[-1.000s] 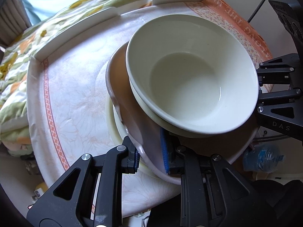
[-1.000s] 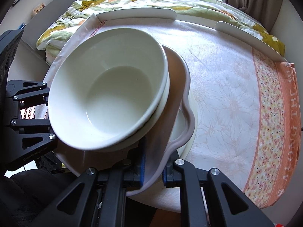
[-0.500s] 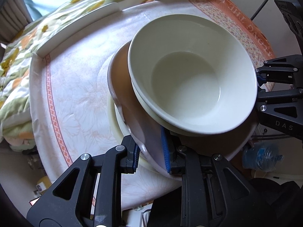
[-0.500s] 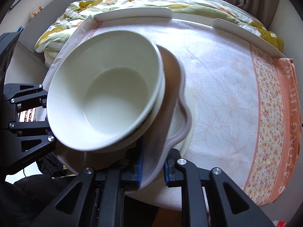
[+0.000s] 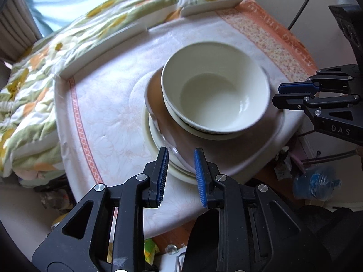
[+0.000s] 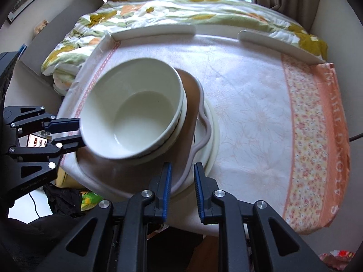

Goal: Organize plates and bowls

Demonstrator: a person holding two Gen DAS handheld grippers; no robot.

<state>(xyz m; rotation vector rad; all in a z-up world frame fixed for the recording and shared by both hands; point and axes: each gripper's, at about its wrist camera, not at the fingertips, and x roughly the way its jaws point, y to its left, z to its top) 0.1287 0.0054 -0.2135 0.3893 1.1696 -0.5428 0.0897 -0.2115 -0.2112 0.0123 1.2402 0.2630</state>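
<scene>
A white bowl [image 5: 215, 95] sits nested in a second white bowl. Both rest on a pinkish-brown wavy-rimmed plate [image 5: 156, 104], which lies on a cream plate [image 5: 156, 149] on the round cloth-covered table [image 5: 109, 122]. My left gripper [image 5: 180, 150] hovers above the stack's near edge, its blue-padded jaws slightly apart and gripping nothing. My right gripper [image 6: 182, 165] hangs over the opposite edge of the pink plate [image 6: 192, 95] and cream plate [image 6: 214, 136], open too. Each gripper shows in the other's view, the right gripper [image 5: 276, 95] beside the bowl and the left gripper [image 6: 68, 131] partly behind the bowl [image 6: 140, 113].
Two low white curved rails [image 6: 154, 31] [image 6: 279, 43] edge the table's far side. A floral quilt [image 5: 29, 79] lies beyond. An orange patterned cloth border [image 6: 313, 136] runs along one side. A blue plastic bottle [image 5: 315, 181] and clutter lie on the floor below the table's edge.
Both grippers let go of the pink plate's rim and rose away from it. The stack looks smaller and lower, resting on the cream plate.
</scene>
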